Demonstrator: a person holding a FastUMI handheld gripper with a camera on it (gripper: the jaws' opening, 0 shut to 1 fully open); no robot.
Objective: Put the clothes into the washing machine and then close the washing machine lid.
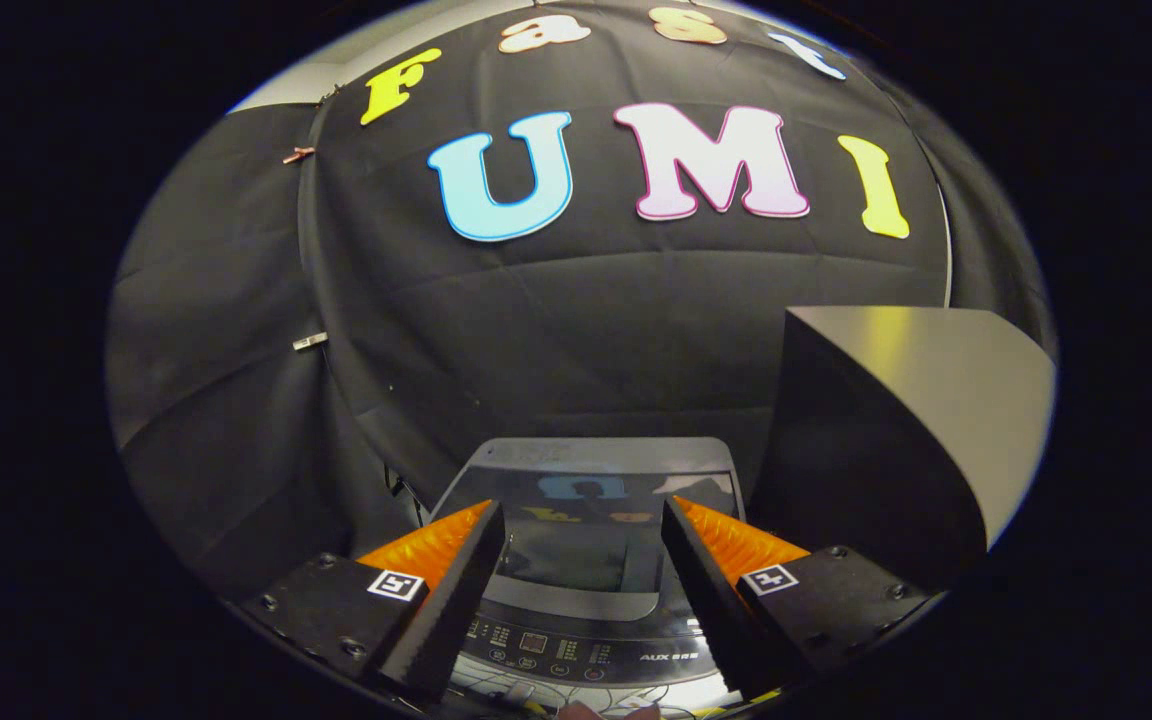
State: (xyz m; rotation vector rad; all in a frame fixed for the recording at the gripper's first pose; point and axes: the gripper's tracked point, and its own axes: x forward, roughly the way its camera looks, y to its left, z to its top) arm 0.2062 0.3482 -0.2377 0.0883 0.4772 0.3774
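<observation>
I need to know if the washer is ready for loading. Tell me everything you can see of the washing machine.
The washing machine is a top-loader seen from above and in front. Its glossy dark glass lid lies flat and shut, mirroring the booth wall, inside a grey top frame. A curved control panel with buttons and a small display runs along the near edge. It stands against the black cloth wall, beside a dark box. The open fingers hover above it without touching.

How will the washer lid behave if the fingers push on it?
The washing machine lid looks rigid and glossy, mirroring the wall, so the fingers would probably slide on it. It likely swings on a rear hinge rather than flexing. The gripper is open, holding nothing.
</observation>
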